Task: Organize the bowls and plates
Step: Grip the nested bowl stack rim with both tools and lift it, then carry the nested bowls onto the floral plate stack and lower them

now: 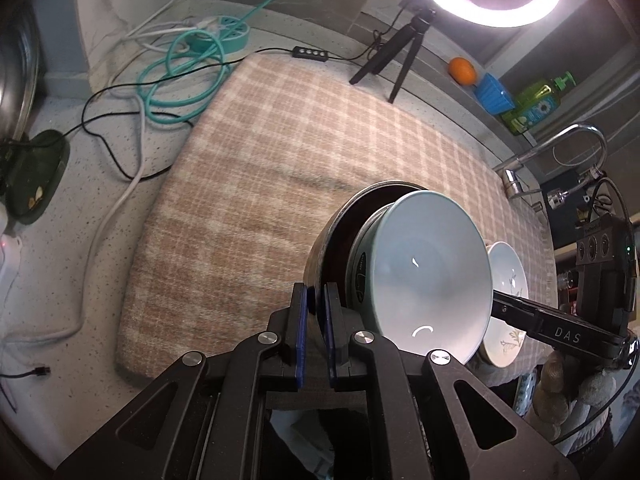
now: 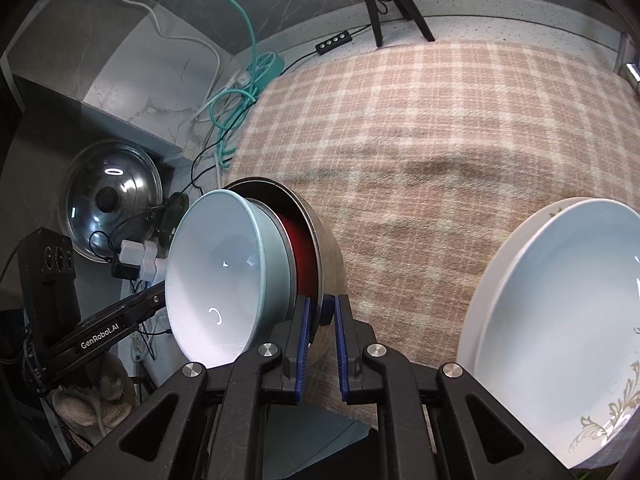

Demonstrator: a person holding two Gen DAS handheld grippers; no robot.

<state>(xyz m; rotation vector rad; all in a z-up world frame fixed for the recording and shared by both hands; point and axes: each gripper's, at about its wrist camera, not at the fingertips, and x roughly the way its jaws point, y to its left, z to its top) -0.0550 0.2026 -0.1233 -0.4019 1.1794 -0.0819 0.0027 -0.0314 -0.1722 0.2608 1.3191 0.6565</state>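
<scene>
A steel bowl (image 1: pixel 320 248) with a dark red inside holds a pale blue bowl (image 1: pixel 432 276) nested in it, and the pair is tilted on its side over the plaid cloth (image 1: pixel 280 152). My left gripper (image 1: pixel 319 306) is shut on the steel rim. In the right wrist view my right gripper (image 2: pixel 322 314) is shut on the opposite rim of the steel bowl (image 2: pixel 332 248), with the blue bowl (image 2: pixel 216 272) facing left. Two stacked white plates (image 2: pixel 560 320) with a leaf pattern lie at the right. The plates (image 1: pixel 508 276) are partly hidden behind the blue bowl.
A ring light on a tripod (image 1: pixel 392 56) stands at the cloth's far edge. Cables and a teal power strip (image 1: pixel 224 34) lie at the far left. A glass pot lid (image 2: pixel 108 200) leans at the left. A faucet (image 1: pixel 560 148), an orange (image 1: pixel 462 70) and a soap bottle (image 1: pixel 540 100) are at the right.
</scene>
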